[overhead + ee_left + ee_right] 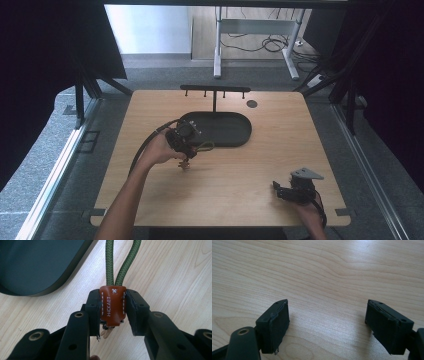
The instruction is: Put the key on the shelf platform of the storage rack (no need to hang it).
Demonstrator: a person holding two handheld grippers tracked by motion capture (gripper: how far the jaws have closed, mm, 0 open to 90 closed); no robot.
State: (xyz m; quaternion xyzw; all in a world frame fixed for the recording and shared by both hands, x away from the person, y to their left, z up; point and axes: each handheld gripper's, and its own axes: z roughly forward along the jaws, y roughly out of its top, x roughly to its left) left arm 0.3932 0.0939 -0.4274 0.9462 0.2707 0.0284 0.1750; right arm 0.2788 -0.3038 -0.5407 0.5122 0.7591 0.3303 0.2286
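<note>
A key strap with a brown leather tab [113, 305] and a green cord loop [119, 262] is clamped between the jaws of my left gripper [113, 308]. The pads press on both sides of the leather tab; pale key tips hang under it. In the high view the left gripper [186, 155] hovers just in front of the dark oval tray [235, 131], with the green cord [204, 146] trailing toward the tray. My right gripper [327, 322] stands open over bare wood, nothing between its jaws. In the high view it [278, 188] rests near the table's front right.
A black rack with small hooks [215, 90] rises behind the tray. A round dark hole [252, 103] lies near the table's far edge. The tray's rim [62, 277] lies left of the cord in the left gripper view.
</note>
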